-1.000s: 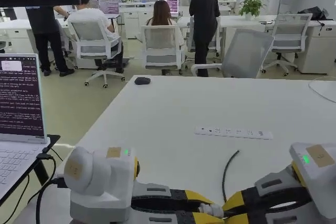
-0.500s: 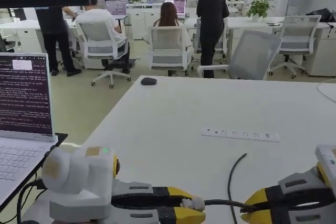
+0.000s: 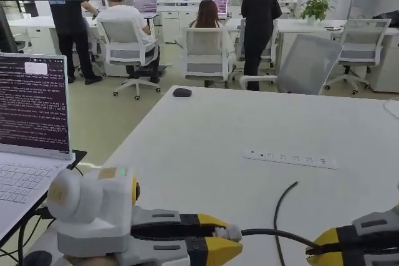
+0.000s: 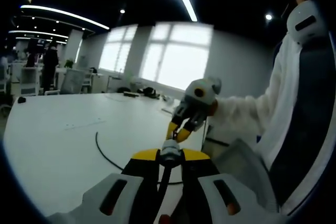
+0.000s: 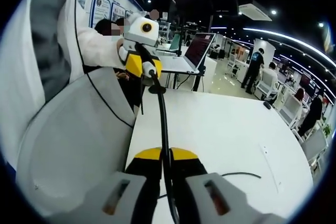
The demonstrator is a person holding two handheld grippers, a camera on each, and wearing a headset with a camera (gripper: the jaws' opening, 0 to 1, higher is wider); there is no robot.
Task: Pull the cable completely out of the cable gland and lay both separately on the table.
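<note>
The jaws of the left gripper pinch the cable gland, and the jaws of the right gripper pinch the cable, taut between them. Its tail trails farther across the bench; if the small gland slips from its grip, the pull could stall.

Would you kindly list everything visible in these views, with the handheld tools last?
table: one, white, foreground
cable gland: one, whitish, above the near table edge
cable: one, black, stretched from gland rightwards, free end on the table
power strip: one, white, mid-table
mouse: one, black, table's far edge
laptop: one, open, left of table
office chairs: several, white and grey, beyond table
people: several, background
left tool: one, yellow-tipped, shut on gland
right tool: one, yellow-tipped, shut on cable
</note>
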